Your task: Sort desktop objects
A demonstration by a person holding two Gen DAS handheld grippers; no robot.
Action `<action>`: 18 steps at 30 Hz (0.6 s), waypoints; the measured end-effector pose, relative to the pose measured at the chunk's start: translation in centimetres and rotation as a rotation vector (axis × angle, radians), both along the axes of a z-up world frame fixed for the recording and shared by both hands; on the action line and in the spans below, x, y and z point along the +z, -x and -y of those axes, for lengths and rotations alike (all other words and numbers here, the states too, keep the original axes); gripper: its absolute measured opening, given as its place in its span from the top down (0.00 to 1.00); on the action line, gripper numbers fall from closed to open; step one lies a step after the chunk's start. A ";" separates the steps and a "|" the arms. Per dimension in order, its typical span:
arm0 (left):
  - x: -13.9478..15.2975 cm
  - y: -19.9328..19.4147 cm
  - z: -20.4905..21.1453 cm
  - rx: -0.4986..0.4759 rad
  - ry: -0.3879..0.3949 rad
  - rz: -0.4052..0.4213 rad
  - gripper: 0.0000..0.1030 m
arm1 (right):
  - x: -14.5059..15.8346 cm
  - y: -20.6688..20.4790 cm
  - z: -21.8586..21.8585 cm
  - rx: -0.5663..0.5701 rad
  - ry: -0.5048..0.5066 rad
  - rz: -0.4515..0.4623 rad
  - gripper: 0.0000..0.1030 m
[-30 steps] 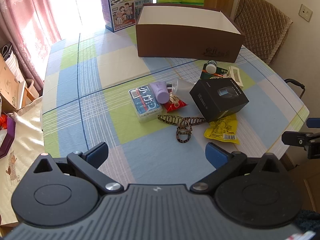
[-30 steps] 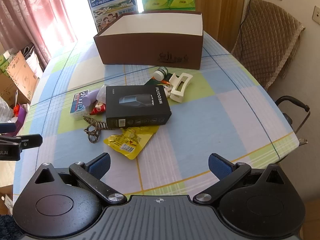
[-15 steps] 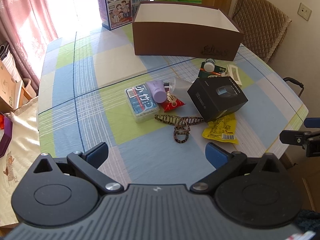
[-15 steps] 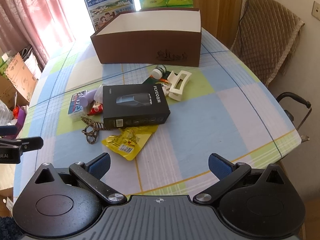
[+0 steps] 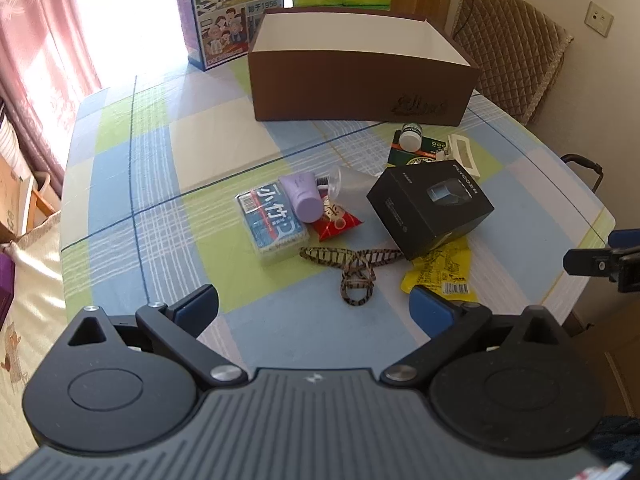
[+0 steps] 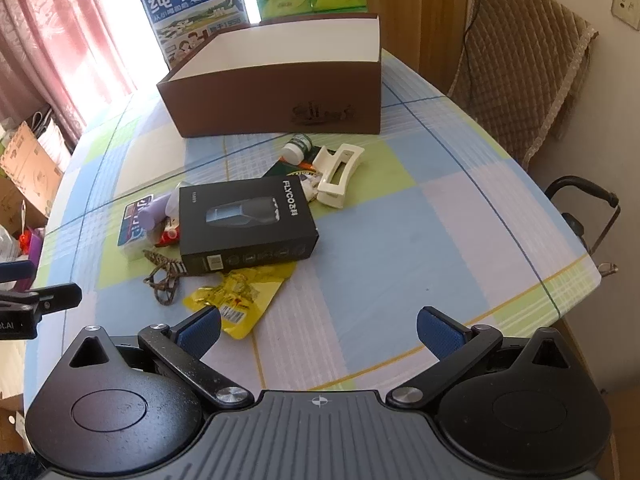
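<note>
Left gripper (image 5: 314,304): we hold it above the near edge of the bench (image 5: 160,152), jaws spread wide and empty, aimed at the clutter so any item can be chosen.
Right gripper (image 6: 318,326): likewise raised, jaws wide apart with nothing between them; it faces the same pile from the other side.
Brown box (image 5: 360,76): it stands open at the far side of the bench, apparently empty; we judge it the likely receptacle.
Black carton (image 6: 246,222): it lies across the yellow packet (image 6: 236,296), pinning it, so we judge the carton should be lifted first.
Small items: purple tube (image 5: 306,200), blue pack (image 5: 272,222), red sachet (image 5: 336,222) and patterned band (image 5: 352,270) lie bunched together, touching.
White hair claw (image 6: 338,174): it sits beside a small bottle (image 6: 296,148), nearest the box.
Progress: sorting not yet begun.
</note>
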State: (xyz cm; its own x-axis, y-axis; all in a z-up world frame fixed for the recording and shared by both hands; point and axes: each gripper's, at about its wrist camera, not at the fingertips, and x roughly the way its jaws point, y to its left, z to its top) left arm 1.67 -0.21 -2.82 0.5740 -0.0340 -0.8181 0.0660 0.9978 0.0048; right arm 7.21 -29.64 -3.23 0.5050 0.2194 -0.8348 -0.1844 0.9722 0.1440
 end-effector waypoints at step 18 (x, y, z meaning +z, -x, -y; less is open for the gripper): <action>-2.1 -2.4 0.8 -0.055 0.015 -0.004 0.08 | -1.0 -3.1 0.5 0.023 -0.074 0.002 0.02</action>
State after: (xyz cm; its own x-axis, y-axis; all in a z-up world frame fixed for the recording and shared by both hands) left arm 4.03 -1.03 -4.91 0.5680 -0.0779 -0.8193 0.1206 0.9926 -0.0108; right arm 10.30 -30.14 -4.20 0.5006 0.2917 -0.8150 -0.2066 0.9546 0.2147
